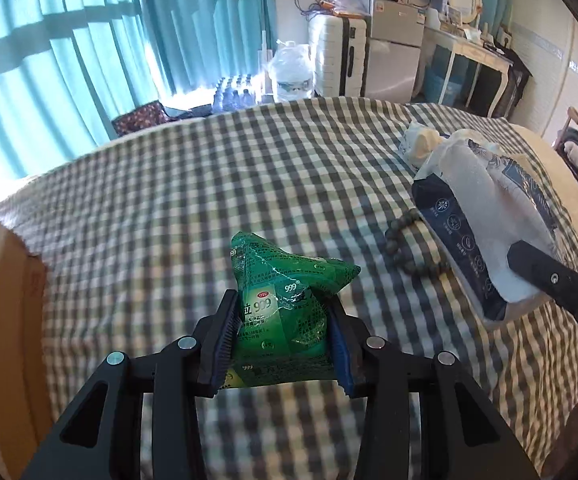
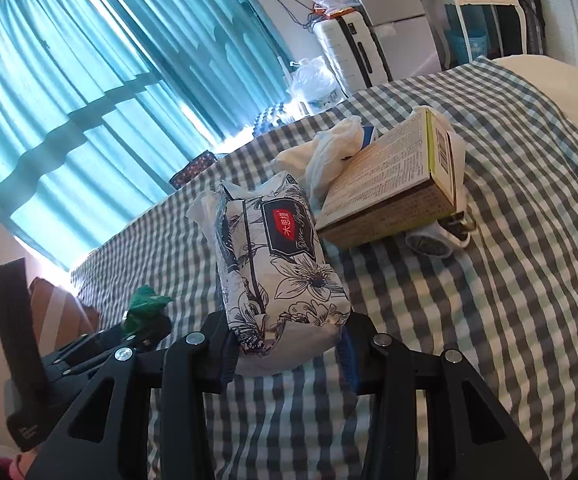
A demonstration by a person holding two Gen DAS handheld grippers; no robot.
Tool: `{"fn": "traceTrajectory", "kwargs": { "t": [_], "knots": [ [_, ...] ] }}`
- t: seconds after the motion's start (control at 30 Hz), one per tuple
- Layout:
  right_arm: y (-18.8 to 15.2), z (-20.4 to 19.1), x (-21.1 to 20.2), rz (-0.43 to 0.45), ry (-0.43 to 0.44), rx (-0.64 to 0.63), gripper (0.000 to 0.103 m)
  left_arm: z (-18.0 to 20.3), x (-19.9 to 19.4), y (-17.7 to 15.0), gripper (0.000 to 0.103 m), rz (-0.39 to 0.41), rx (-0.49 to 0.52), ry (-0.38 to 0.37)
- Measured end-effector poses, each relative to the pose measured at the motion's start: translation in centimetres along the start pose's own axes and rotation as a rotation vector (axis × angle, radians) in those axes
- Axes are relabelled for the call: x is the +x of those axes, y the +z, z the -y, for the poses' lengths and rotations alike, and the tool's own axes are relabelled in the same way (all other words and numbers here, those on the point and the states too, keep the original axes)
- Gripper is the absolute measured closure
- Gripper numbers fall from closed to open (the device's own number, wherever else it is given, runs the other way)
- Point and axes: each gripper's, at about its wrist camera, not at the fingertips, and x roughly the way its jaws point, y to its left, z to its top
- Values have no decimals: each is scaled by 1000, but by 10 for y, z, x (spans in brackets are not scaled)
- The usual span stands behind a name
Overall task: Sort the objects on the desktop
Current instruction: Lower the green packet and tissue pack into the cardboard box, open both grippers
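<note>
1. The left gripper (image 1: 281, 344) is clamping a green sachet (image 1: 285, 300), holding it above the checked bedspread (image 1: 169, 200).
2. The right gripper (image 2: 289, 356) is squeezing a floral tissue pack (image 2: 285, 264).
3. Beads (image 1: 409, 244) are lying against the tissue pack.
4. A box (image 2: 389, 188) is resting just beyond the tissue pack.

The left gripper (image 1: 283, 340) pinches a green sachet pack (image 1: 285, 304) between both pads, above the checked bed cover (image 1: 177, 200). To the right lie a tissue pack (image 1: 485, 220) and a bead bracelet (image 1: 409, 244) touching it; a cardboard box (image 1: 1, 304) stands at left.
</note>
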Motion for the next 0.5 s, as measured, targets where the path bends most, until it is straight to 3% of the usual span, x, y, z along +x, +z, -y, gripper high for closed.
{"fn": "traceTrajectory", "kwargs": {
  "t": [0.2, 0.5],
  "knots": [
    [-27, -22, -35, 6, 10, -34, 62, -30, -51, -21, 60, 28, -69, -18],
    [-49, -110, -93, 66, 41, -204, 62, -80, -120, -32, 60, 87, -121, 4]
  ]
}}
